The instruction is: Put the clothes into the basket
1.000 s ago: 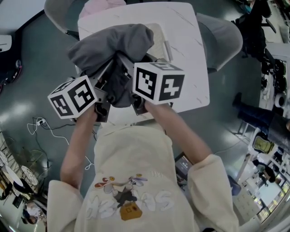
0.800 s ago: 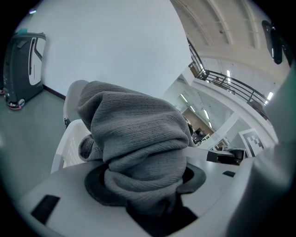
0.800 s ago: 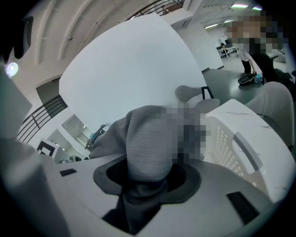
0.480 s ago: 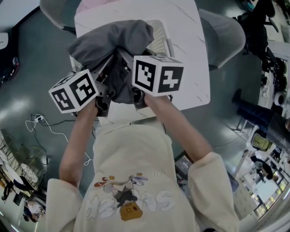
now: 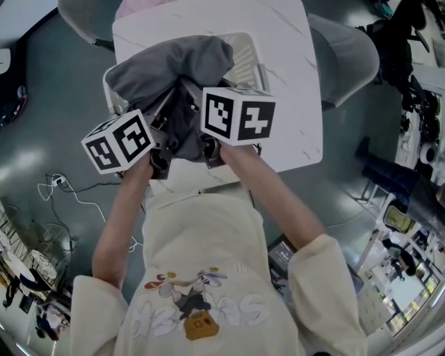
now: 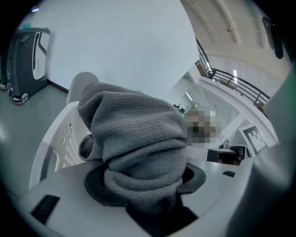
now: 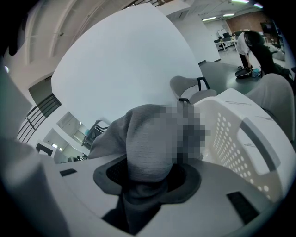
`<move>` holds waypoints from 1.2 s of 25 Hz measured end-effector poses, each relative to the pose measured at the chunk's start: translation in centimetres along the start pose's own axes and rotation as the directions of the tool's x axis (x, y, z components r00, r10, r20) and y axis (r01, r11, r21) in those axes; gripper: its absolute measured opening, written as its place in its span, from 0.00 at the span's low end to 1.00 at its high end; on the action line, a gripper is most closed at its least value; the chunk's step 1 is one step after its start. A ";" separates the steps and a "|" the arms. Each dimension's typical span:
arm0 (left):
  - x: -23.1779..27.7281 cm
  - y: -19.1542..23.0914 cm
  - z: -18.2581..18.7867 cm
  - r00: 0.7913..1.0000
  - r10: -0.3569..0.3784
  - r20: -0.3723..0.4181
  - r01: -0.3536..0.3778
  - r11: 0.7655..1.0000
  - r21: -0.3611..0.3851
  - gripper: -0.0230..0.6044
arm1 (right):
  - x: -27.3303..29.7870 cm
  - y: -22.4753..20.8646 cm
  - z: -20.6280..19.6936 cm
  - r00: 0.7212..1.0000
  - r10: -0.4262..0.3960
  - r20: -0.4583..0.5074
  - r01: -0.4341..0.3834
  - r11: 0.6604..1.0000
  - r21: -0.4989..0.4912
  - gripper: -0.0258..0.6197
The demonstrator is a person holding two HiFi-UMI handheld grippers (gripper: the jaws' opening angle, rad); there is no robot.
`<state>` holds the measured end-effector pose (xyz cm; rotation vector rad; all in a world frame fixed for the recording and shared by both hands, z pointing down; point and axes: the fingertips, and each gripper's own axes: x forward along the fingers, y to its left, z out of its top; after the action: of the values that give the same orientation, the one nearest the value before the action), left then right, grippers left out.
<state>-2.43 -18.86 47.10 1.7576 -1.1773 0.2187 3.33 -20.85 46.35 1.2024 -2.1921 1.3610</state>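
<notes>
A grey knitted garment (image 5: 167, 62) hangs bunched over a white perforated basket (image 5: 245, 55), which stands on the white table (image 5: 295, 90). My left gripper (image 5: 161, 128) and right gripper (image 5: 199, 119) stand side by side at the basket's near edge, each shut on a fold of the garment. In the left gripper view the garment (image 6: 134, 134) fills the left gripper (image 6: 144, 185), with the basket wall (image 6: 60, 139) at its left. In the right gripper view the garment (image 7: 148, 139) is pinched in the right gripper (image 7: 147, 181), with the basket (image 7: 240, 134) at its right. The fingertips are hidden by cloth.
Grey chairs stand at the table's right (image 5: 348, 52) and far left (image 5: 80, 14). Something pink (image 5: 139, 7) lies at the table's far edge. A cable (image 5: 69, 191) trails on the floor at the left. A person (image 7: 252, 46) bends over in the distance.
Both grippers and the garment have shifted slightly up the picture, farther over the basket. The grips have not changed.
</notes>
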 end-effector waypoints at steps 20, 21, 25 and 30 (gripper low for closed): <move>3.8 3.7 -3.1 0.993 0.050 -0.104 -0.057 0.996 -0.064 0.44 | 4.0 -4.0 -3.0 0.991 -0.056 -0.123 0.065 0.995 0.071 0.29; 4.0 3.9 -3.2 0.992 0.056 -0.109 -0.063 0.996 -0.063 0.44 | 4.2 -4.2 -3.1 0.990 -0.057 -0.128 0.067 0.995 0.074 0.29; 4.9 4.5 -3.7 0.988 0.072 -0.134 -0.079 0.996 -0.051 0.45 | 4.9 -5.2 -3.5 0.988 -0.066 -0.143 0.080 0.992 0.099 0.29; 5.9 5.4 -4.4 0.983 0.085 -0.163 -0.094 0.994 -0.049 0.45 | 5.8 -6.2 -4.3 0.983 -0.082 -0.165 0.102 0.988 0.117 0.29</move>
<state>-2.17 -19.27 56.24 1.6080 -1.1354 0.3707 3.89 -21.37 55.82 1.1772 -1.9434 1.5192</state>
